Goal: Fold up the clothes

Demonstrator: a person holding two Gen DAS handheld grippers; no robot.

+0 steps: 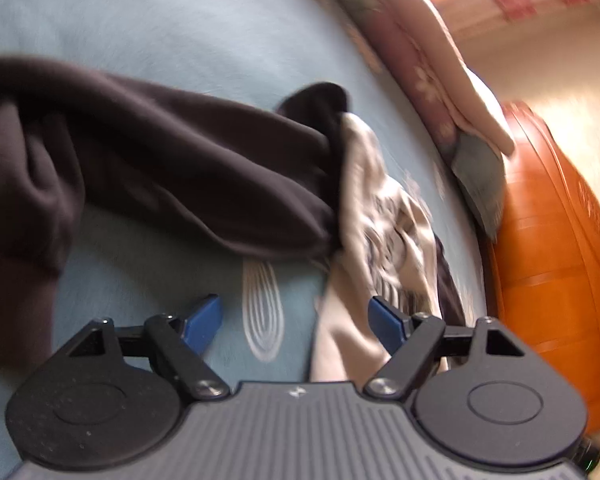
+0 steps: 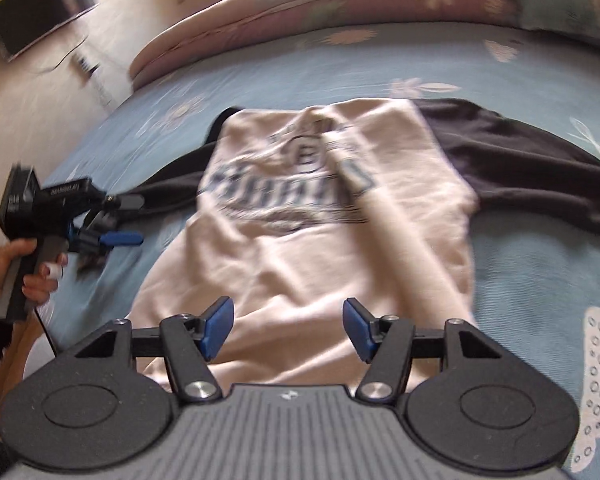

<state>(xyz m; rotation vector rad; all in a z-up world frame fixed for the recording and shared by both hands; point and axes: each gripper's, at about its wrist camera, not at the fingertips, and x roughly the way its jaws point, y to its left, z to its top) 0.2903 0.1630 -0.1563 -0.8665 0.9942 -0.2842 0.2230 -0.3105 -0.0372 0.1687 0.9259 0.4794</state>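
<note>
A cream sweatshirt (image 2: pixel 300 216) with dark sleeves and a blurred dark printed emblem lies front-up on a light blue bedsheet (image 2: pixel 519 280) patterned with white flowers; it serves here as the landmark. The right gripper (image 2: pixel 288 330) hovers over the sweatshirt's near hem, its blue-padded fingers (image 2: pixel 218 328) spread wide with only cloth visible between them, nothing held. To the left of the sweatshirt, level with its left sleeve (image 2: pixel 172 188), the left gripper (image 2: pixel 128 220) is held by a hand (image 2: pixel 24 272) wrapped around its grip; its fingers point toward the garment. In the left wrist view the left gripper (image 1: pixel 296 326) also stands wide open and empty (bare sheet and the cream edge lie between the pads), with the dark sleeve (image 1: pixel 172 168) stretched across the sheet just beyond its fingertips and joining the cream body (image 1: pixel 379 216). Beyond the sweatshirt, a folded pink floral quilt (image 2: pixel 300 12) lies along the far side of the bed. An orange wooden headboard (image 1: pixel 547 240) stands past the quilt's end.
</note>
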